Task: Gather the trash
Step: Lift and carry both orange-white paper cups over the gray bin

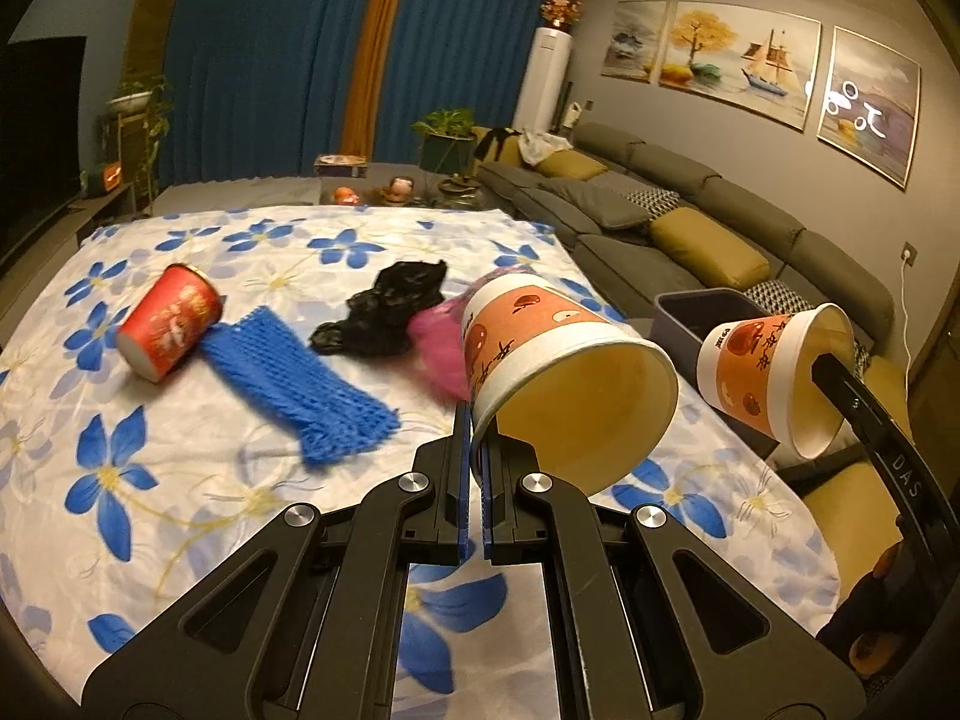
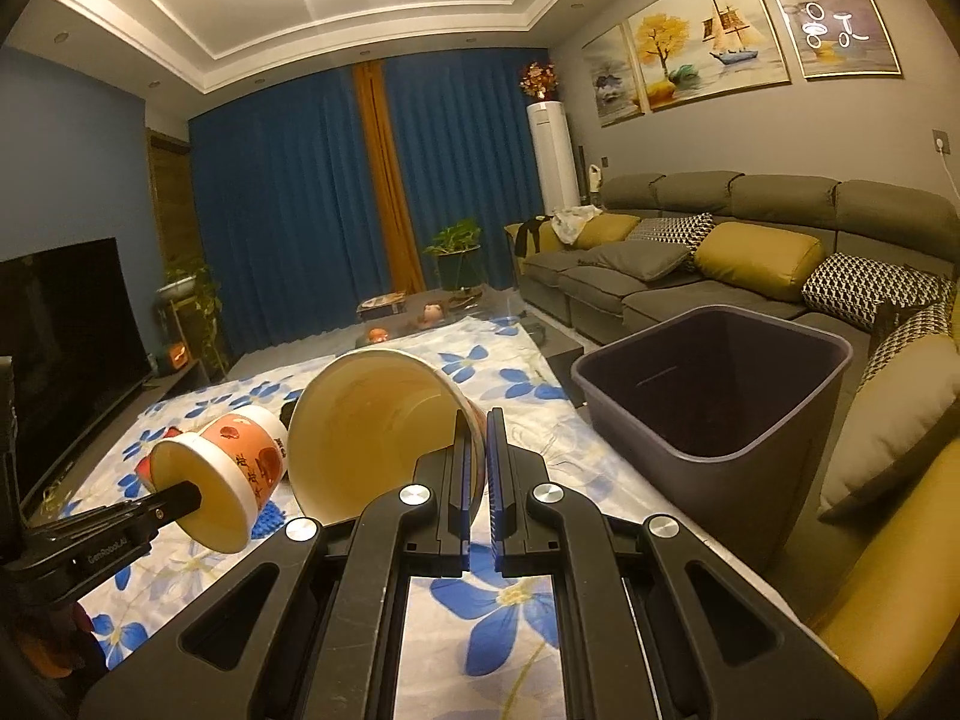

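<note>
My left gripper [image 1: 475,420] is shut on the rim of an orange paper cup [image 1: 540,336], held above the flowered table. My right gripper [image 2: 477,426] is shut on the rim of a second orange paper cup [image 2: 372,420]; this cup also shows in the left wrist view [image 1: 762,372]. The left cup shows in the right wrist view [image 2: 234,456]. A dark grey bin [image 2: 714,384] stands right of the table, beside the right cup. On the table lie a red cup [image 1: 171,321] on its side, a blue net sleeve [image 1: 300,384], a black bag [image 1: 384,306] and a pink net [image 1: 438,348].
The table carries a white cloth with blue flowers [image 1: 180,480]. A grey sofa with yellow cushions [image 2: 750,258] runs along the right wall. A TV [image 2: 60,324] stands at the left. A low table with small items [image 1: 396,186] lies beyond the cloth.
</note>
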Available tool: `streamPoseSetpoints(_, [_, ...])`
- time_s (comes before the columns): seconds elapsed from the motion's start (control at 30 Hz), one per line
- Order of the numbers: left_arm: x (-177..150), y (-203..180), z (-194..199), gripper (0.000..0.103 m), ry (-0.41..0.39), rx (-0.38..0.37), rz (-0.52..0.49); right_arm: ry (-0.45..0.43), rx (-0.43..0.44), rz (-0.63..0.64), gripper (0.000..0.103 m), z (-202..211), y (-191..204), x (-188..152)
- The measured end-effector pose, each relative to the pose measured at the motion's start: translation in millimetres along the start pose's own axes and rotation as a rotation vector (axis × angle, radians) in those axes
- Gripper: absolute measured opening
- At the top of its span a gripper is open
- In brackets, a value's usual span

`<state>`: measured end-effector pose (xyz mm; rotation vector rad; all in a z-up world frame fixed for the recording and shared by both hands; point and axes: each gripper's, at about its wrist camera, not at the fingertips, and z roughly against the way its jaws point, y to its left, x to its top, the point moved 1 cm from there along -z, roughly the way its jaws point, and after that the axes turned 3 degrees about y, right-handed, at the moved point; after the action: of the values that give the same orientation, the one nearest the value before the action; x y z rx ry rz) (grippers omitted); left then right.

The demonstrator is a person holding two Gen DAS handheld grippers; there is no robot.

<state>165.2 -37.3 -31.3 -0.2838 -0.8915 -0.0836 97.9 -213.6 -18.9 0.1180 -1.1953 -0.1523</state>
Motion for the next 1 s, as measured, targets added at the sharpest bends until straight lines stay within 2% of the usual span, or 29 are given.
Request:
streamPoseSetpoints(0.53, [25.6, -46.7, -26.0, 0.002, -0.010, -0.071, -0.070, -0.034, -0.056, 0.007, 0.006, -7.9, -32.5, 22.6])
streamPoseSetpoints(1.0, [65.1, -137.2, -71.4, 0.002, -0.004, -0.217, -0.182, -0.076, -0.185, -0.053, 0.006, -22.8, -95.0, 49.5])
